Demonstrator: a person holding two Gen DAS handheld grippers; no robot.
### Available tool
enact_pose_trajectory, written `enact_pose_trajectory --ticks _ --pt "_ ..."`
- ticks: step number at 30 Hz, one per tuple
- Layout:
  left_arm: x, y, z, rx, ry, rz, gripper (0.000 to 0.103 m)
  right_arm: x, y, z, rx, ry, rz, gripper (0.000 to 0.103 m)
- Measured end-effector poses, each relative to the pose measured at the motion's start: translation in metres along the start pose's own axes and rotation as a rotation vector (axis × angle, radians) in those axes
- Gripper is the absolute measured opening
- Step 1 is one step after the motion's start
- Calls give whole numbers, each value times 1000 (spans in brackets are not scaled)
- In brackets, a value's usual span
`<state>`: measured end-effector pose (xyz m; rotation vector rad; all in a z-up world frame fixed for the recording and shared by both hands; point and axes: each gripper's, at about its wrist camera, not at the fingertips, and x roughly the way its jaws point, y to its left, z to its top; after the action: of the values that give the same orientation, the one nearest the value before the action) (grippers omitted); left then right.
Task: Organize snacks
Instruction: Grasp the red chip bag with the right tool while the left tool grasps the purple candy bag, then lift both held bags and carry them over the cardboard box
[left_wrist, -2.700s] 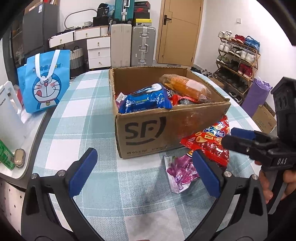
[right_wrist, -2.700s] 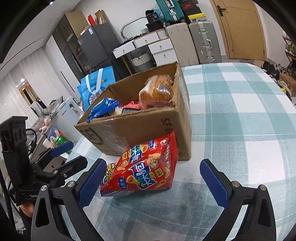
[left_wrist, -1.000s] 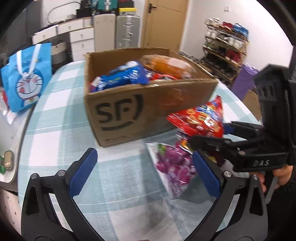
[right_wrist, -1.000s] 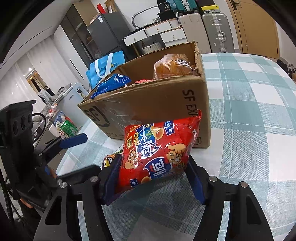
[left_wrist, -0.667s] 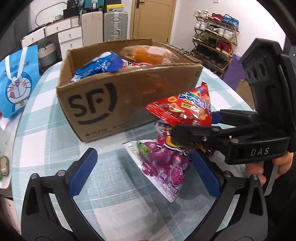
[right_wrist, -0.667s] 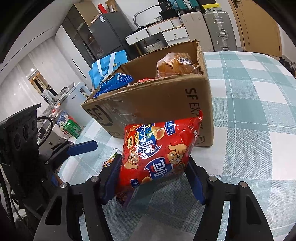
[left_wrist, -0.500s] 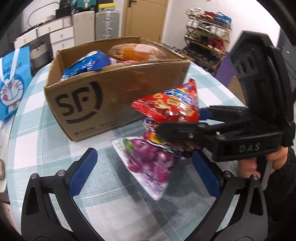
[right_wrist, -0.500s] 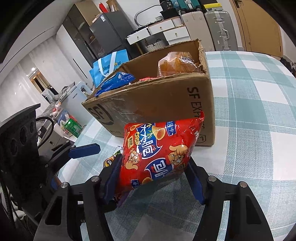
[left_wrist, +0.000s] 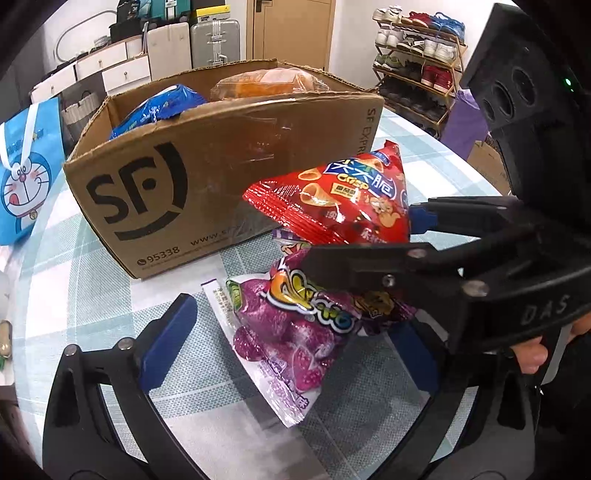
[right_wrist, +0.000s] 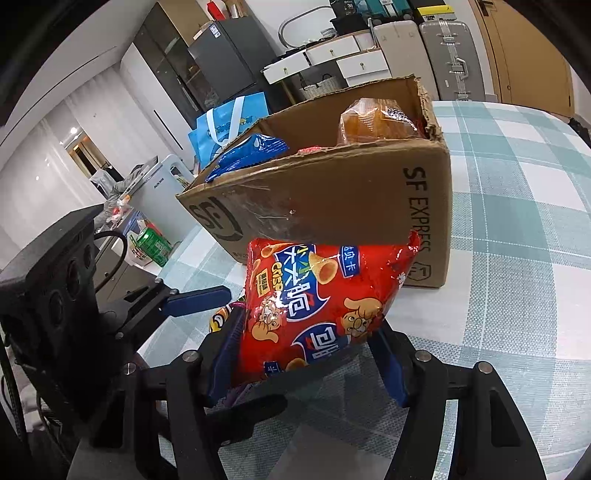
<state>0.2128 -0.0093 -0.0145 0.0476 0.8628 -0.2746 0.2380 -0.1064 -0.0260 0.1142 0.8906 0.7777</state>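
Right gripper (right_wrist: 306, 354): black two-finger tool with blue pads, jaws partly closed and clamped on both sides of a puffy red foil bag of cone crisps (right_wrist: 317, 306); in the left wrist view its black fingers cross the right side of the frame with that same bag (left_wrist: 336, 206) at their tips.

Red crisp bag: held clear of the table, tilted, just in front of the right-hand front corner of the box, near the box wall.

Left gripper (left_wrist: 291, 354): black frame with 2 blue pads, jaws wide but just now closing a little; the purple packet lies between the pads, neither pad pressing on it.

Purple packet (left_wrist: 288, 332): clear and purple plastic bag of purple candies, lying flat on the tablecloth, partly under the right gripper's lower finger and below the red bag.

Box (left_wrist: 221, 177): open brown cardboard carton printed "SF", standing on the table beyond both grippers.

Inside the box: a blue foil snack pack (left_wrist: 159, 110) at the left, a clear pack of orange-brown bread (left_wrist: 266, 81) at the back right.

Table (right_wrist: 517, 229): round top under a white and teal checked cloth.

Person: fingers of a hand (left_wrist: 532, 350) wrapped on the right gripper's handle at the right edge.

Beyond the table: a blue cartoon-cat tote bag (left_wrist: 26, 177) at the left, a shoe rack (left_wrist: 417, 62) at the right.
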Motion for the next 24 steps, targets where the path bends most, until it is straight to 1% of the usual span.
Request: enact_pose_trajectory --ticks 1,3,5,7,9,14,23,24 --pt "1 1 0 -1 -3 -5 91 0 0 0 1 -2 0 66" --pt "0 1 1 0 -9 -2 85 -1 -1 1 7 -4 1 66" --pt "-2 0 0 12 -26 10 71 -3 -3 1 14 -13 4 66" --pt "-4 -2 -1 25 -41 2 61 -5 -4 1 15 -17 7 66" --pt "-9 -6 -3 41 -58 -10 54 -7 -4 1 18 -23 15 66" --pt "-12 -12 -4 63 -75 1 52 -10 -5 0 16 -30 12 66" --pt "-25 -10 -1 54 -114 -17 51 -25 0 3 3 -85 31 66" --pt "-27 -10 -1 55 -119 -18 51 -27 0 4 2 -92 32 64"
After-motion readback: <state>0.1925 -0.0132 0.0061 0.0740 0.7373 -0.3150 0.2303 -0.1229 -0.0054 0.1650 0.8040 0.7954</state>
